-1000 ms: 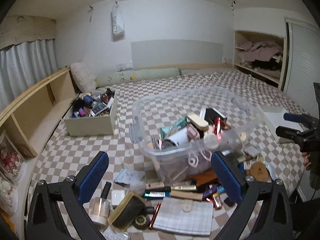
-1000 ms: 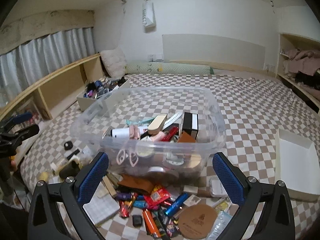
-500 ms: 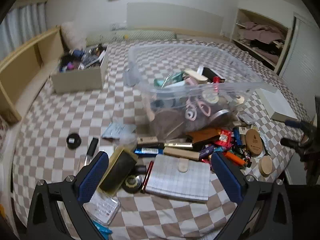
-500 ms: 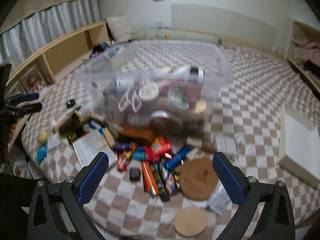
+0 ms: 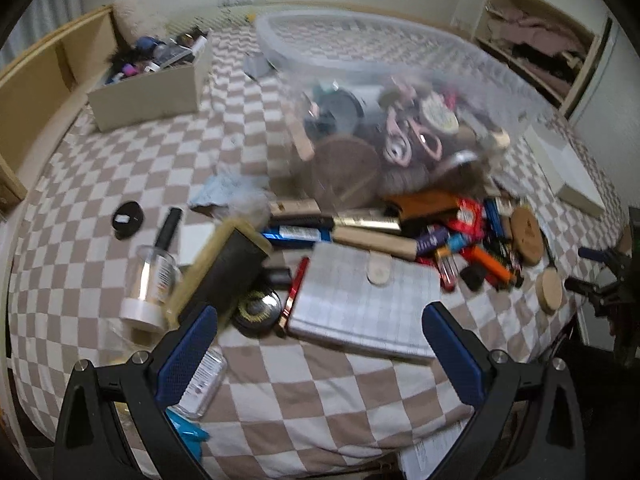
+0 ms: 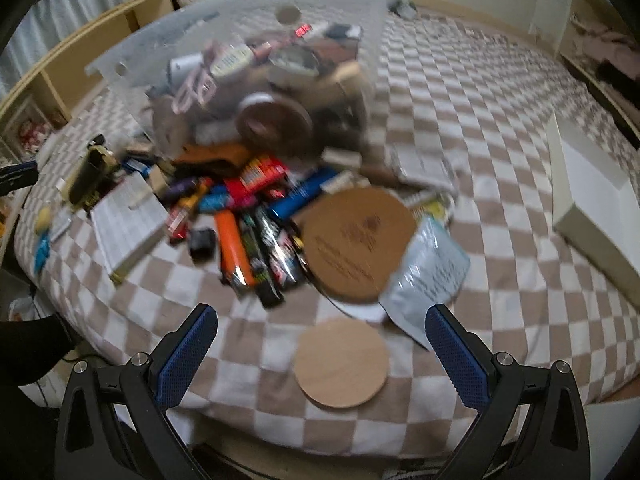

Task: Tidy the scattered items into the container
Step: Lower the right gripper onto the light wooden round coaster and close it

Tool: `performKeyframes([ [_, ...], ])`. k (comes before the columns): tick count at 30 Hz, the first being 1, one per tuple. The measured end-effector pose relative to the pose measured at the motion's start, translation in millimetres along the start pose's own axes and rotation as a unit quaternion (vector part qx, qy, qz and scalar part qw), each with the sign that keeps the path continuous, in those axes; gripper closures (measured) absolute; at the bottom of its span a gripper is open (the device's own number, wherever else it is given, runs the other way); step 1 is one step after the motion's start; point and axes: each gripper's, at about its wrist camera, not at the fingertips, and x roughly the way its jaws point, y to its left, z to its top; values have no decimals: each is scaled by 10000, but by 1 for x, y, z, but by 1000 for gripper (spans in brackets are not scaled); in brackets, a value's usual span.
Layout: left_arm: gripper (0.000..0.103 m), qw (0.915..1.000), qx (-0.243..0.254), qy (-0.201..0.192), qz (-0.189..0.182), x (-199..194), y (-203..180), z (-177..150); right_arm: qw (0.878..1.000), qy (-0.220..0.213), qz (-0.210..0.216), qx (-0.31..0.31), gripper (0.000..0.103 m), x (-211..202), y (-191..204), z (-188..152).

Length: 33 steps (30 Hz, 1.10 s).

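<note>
Container: clear plastic storage bin (image 5: 400, 92), part-filled, on checkered bedspread (image 5: 100, 184). Scattered items beside its near wall: grey grid-pattern notebook (image 5: 360, 304), round wooden coaster (image 6: 341, 364). Left gripper (image 5: 316, 352) fingers spread wide, empty. Right gripper (image 6: 320, 350) likewise, above coaster.

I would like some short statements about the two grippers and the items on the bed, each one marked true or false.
1. The left gripper holds the grey checked notebook. False: its fingers are open and empty, and the notebook lies on the bed.
2. The right gripper is open. True.
3. The small plain wooden disc lies inside the clear plastic container. False: it lies on the checked bedspread, near the right gripper.
4. The clear plastic container already holds items. True.
5. The orange tube lies outside the container. True.
</note>
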Motion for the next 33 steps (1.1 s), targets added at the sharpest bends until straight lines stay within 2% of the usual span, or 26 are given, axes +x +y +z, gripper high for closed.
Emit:
performKeyframes([
  [6, 0, 9984, 118, 486, -270, 22, -21, -12, 9987, 315, 95, 401, 0, 11, -18, -6],
  [9, 0, 9972, 194, 625, -357, 30, -31, -15, 9968, 326, 351, 643, 0, 14, -25, -10],
  [13, 0, 9959, 293, 765, -371, 39, -42, -19, 9965, 394, 395, 624, 0, 22, -25, -16],
  [23, 0, 9929, -189, 1055, -518, 62, -41, -22, 9958, 760, 268, 433, 0, 50, -19, -35],
  [26, 0, 9922, -308, 1091, -525, 66, -39, -20, 9972, 696, 91, 262, 8, 52, -16, -36],
  [28, 0, 9917, -403, 1093, -544, 67, -38, -18, 9978, 643, -113, 97, 19, 53, -15, -37],
  [33, 0, 9907, -612, 1079, -564, 69, -36, -13, 9983, 573, -18, -48, 23, 51, -16, -39],
])
